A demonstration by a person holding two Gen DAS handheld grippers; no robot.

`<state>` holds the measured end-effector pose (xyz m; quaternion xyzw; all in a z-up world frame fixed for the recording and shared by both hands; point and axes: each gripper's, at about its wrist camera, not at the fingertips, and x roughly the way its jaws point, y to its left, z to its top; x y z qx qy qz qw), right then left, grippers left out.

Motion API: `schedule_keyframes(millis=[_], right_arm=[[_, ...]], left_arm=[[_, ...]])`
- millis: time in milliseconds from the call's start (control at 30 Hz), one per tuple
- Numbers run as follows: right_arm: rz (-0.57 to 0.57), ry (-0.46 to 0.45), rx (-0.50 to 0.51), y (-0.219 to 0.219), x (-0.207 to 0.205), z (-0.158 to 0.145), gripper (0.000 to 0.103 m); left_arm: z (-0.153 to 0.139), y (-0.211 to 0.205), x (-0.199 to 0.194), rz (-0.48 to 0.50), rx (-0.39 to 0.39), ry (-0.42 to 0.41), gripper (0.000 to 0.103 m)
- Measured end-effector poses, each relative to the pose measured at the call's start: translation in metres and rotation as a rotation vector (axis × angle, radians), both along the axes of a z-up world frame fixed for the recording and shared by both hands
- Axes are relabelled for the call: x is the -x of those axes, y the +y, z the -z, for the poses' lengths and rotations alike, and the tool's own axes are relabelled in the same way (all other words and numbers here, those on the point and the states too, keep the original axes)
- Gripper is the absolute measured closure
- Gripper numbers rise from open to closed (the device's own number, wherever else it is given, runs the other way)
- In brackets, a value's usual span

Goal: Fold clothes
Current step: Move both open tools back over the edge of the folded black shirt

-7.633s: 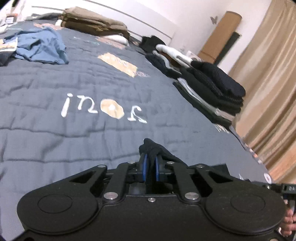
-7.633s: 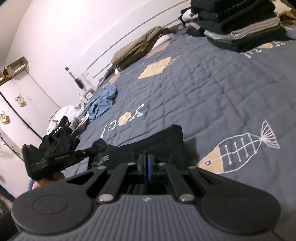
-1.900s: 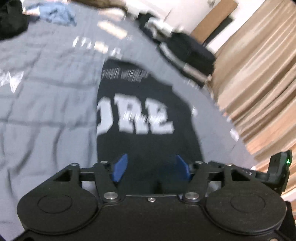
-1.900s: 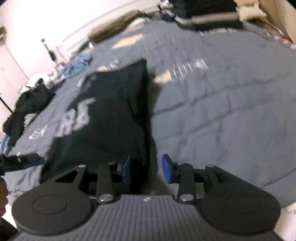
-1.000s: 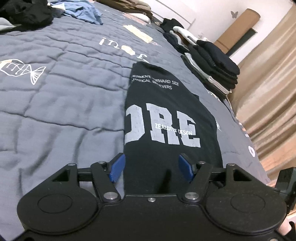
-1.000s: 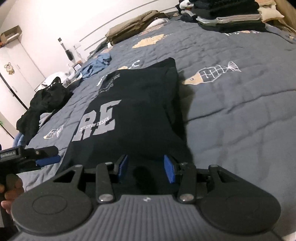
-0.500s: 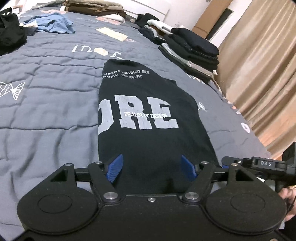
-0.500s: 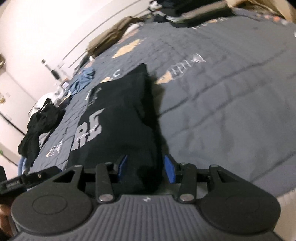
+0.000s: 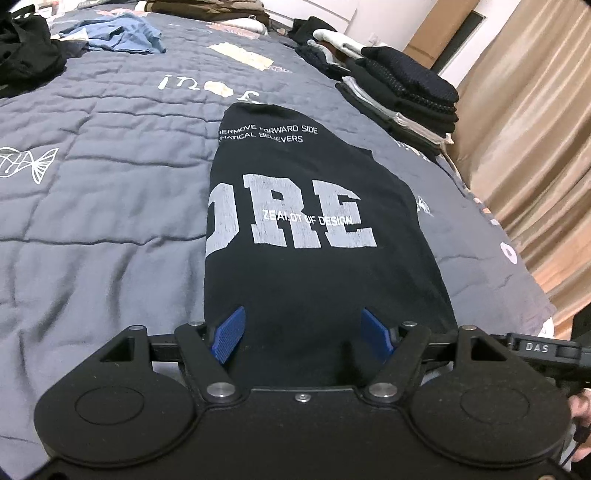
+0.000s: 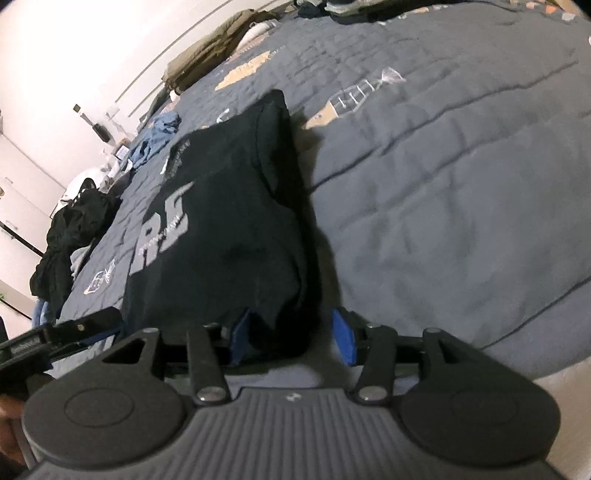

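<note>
My left wrist cam looks down-forward, low over the black T-shirt point(image 9: 314, 229); right wrist cam, blurrier, seems tilted over its right edge point(image 10: 236, 229). Both share shirt and grey quilt point(image 9: 103, 206).

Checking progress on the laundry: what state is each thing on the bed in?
black T-shirt: folded lengthwise, flat, print up.
left gripper: open over its hem.
right gripper: opening, shirt corner between jaws.
dark stack: folded.
blue garment: crumpled.
black clothes heap: unfolded.
</note>
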<state>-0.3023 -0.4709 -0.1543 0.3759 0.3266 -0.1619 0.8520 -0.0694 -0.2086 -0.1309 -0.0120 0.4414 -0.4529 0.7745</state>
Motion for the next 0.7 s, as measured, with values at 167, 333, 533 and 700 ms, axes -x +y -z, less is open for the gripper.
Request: schedule_keyframes(millis=[167, 333, 533, 700], right_arm=[[0.022, -0.044, 0.031, -0.001, 0.002, -0.011, 0.053], [0.003, -0.030, 0.092, 0.008, -0.006, -0.018, 0.052], [-0.017, -0.020, 0.130, 0.015, -0.014, -0.021, 0.049], [-0.034, 0.008, 0.154, 0.022, -0.018, -0.025, 0.045]], left_arm=[[-0.008, 0.007, -0.004, -0.040, 0.025, -0.015, 0.032], [-0.009, 0.008, -0.008, -0.075, 0.010, -0.030, 0.030], [-0.008, 0.004, -0.004, -0.082, -0.040, -0.075, 0.023], [-0.012, 0.001, 0.001, -0.086, -0.064, -0.119, 0.018]])
